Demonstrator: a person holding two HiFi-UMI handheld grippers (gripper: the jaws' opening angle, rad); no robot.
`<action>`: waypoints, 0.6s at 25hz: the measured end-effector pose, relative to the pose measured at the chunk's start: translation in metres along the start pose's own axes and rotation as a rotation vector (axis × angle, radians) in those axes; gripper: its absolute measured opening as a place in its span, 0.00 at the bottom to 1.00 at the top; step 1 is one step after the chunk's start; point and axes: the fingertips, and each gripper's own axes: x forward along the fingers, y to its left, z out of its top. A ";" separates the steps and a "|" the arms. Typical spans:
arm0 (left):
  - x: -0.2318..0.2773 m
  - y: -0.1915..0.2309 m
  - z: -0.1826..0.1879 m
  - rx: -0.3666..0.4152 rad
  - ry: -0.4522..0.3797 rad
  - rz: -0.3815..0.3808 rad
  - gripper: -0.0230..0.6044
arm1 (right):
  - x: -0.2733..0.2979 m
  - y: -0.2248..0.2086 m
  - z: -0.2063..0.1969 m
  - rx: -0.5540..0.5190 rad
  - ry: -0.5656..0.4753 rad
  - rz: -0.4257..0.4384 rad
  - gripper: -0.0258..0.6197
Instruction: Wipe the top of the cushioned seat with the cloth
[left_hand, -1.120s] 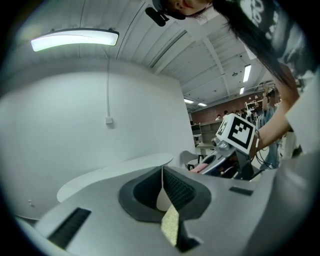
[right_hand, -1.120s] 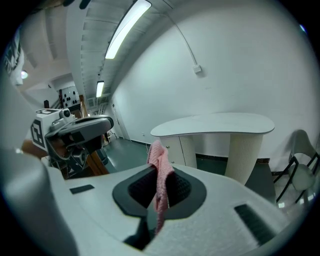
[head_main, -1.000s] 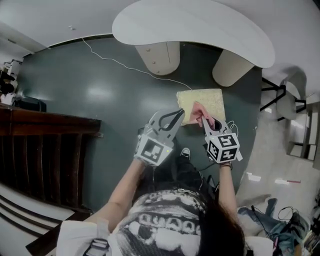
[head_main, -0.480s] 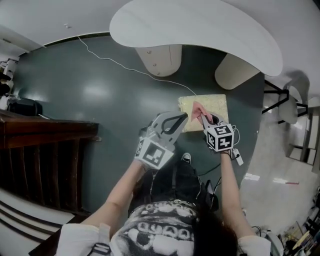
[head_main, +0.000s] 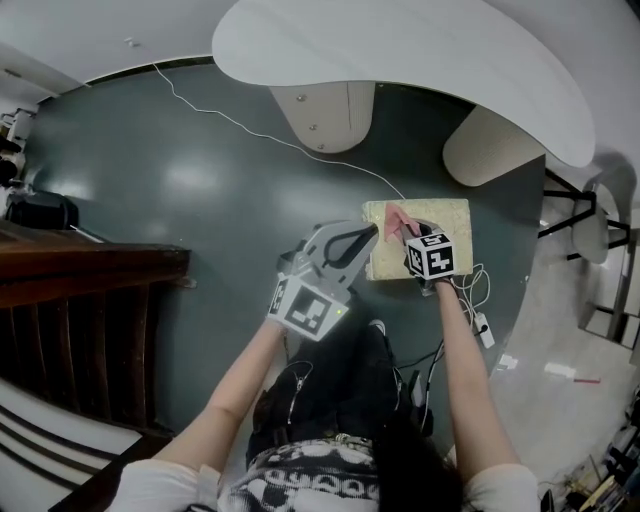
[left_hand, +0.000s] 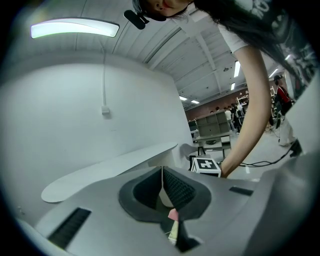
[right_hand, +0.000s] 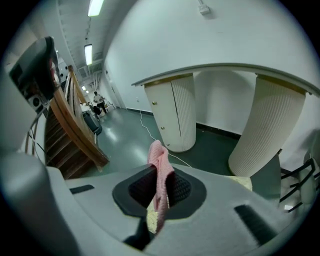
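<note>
Cloth (right_hand: 159, 167), soft pink knit, pinched in right gripper (right_hand: 161, 189) fingers (right_hand: 183, 190); left gripper (left_hand: 163, 192) clenched empty.

no readable text, no labels or brands, no numbers or signs legible

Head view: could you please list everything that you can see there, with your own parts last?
seat: one, pale yellow, on the floor by the table.
cloth: one, pink, over the seat, pinched in the right gripper.
table: one, white, top.
table legs: two, cream, under the table.
cable: one, white, across the floor.
floor: dark green.
stairs: dark wood, left.
chair: one, black frame, right edge.
left gripper: grey, shut, empty, at the seat's left edge.
right gripper: grey, shut on the cloth.
arms: two, bare.
</note>
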 end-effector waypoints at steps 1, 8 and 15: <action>0.003 0.001 -0.008 0.001 0.002 0.003 0.05 | 0.012 -0.002 -0.006 -0.009 0.017 0.000 0.06; 0.015 0.009 -0.058 0.002 0.019 0.024 0.05 | 0.081 -0.011 -0.042 -0.020 0.099 0.007 0.06; 0.016 0.000 -0.094 -0.012 0.027 0.023 0.05 | 0.122 -0.019 -0.066 -0.067 0.138 -0.010 0.06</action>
